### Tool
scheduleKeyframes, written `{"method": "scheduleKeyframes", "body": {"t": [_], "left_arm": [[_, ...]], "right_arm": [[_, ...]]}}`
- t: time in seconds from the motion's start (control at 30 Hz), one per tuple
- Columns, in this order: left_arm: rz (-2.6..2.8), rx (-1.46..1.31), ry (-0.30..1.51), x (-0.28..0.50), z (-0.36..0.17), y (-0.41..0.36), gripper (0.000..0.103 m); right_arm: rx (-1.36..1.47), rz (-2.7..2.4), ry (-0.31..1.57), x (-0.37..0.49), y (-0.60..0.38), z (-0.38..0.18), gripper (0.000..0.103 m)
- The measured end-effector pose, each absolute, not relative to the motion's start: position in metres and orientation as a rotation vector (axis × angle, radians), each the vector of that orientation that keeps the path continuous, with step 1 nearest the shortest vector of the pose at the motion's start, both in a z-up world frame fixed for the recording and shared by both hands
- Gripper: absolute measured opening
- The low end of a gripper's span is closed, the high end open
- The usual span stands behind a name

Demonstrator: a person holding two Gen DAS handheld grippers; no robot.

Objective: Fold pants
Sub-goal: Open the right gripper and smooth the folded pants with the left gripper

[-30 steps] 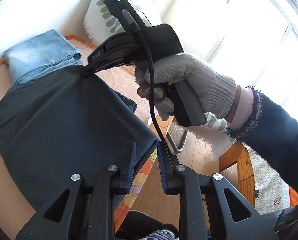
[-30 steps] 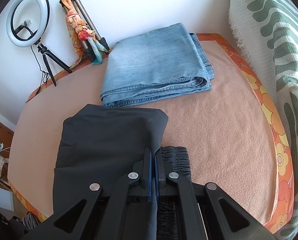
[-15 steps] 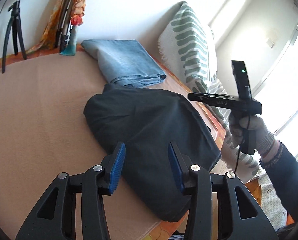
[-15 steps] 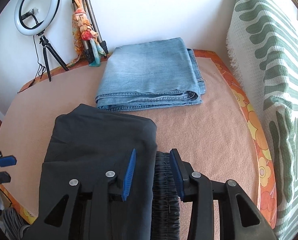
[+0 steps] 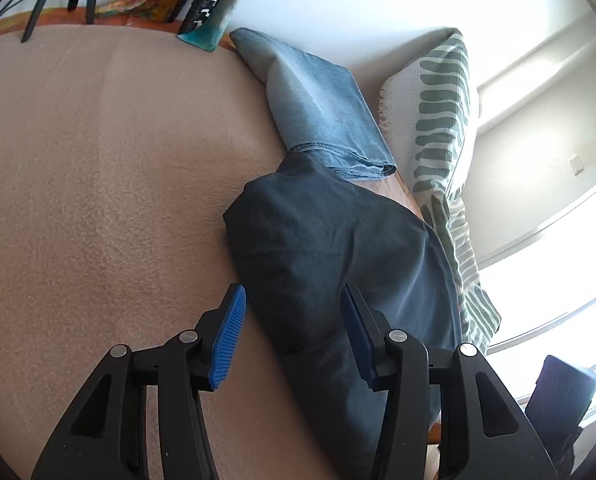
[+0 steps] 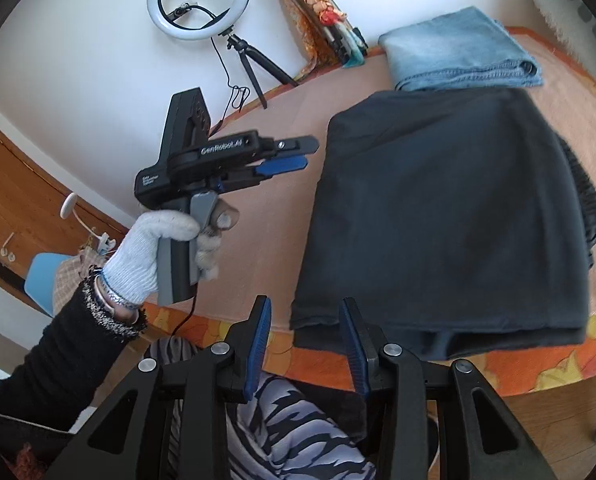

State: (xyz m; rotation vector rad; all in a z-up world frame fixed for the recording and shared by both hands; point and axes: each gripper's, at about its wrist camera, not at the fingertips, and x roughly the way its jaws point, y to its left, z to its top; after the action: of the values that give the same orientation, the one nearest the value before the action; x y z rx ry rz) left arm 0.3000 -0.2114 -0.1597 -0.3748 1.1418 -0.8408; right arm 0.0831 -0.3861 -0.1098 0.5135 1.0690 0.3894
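The dark pants (image 6: 450,216) lie folded on the table (image 5: 98,160). Both the left tool (image 5: 290,330) and right tool (image 6: 304,344) are held apart, empty. A final fold or tidying of the edge just ahead is probably called for.

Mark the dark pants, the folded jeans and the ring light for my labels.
dark pants (image 6: 450,216), right wrist view, middle of the top layer.
folded jeans (image 6: 458,48), right wrist view, top face.
ring light (image 6: 199,35), right wrist view, lower rim of the ring.

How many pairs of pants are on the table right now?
2: the dark pants folded at the near table edge, and the folded blue jeans just behind them by the wall. Others could lie outside both views.
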Motion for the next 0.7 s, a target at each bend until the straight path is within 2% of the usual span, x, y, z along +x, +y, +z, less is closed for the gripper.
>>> {"method": "scheduleKeyframes", "body": {"t": [0.2, 0.63, 0.7], "left_arm": [[-0.831, -0.444, 1.171, 0.313, -0.174, -0.21, 0.048], [-0.879, -0.507, 1.194, 0.32, -0.181, -0.222, 0.048], [-0.884, -0.5, 1.185, 0.32, -0.181, -0.223, 0.047]], "right_arm": [[0.642, 0.377, 1.111, 0.087, -0.367, -0.151, 0.038], [0.703, 0.287, 1.135, 0.095, -0.352, -0.168, 0.038], [0.675, 0.268, 1.133, 0.099, -0.348, -0.167, 0.034]]}}
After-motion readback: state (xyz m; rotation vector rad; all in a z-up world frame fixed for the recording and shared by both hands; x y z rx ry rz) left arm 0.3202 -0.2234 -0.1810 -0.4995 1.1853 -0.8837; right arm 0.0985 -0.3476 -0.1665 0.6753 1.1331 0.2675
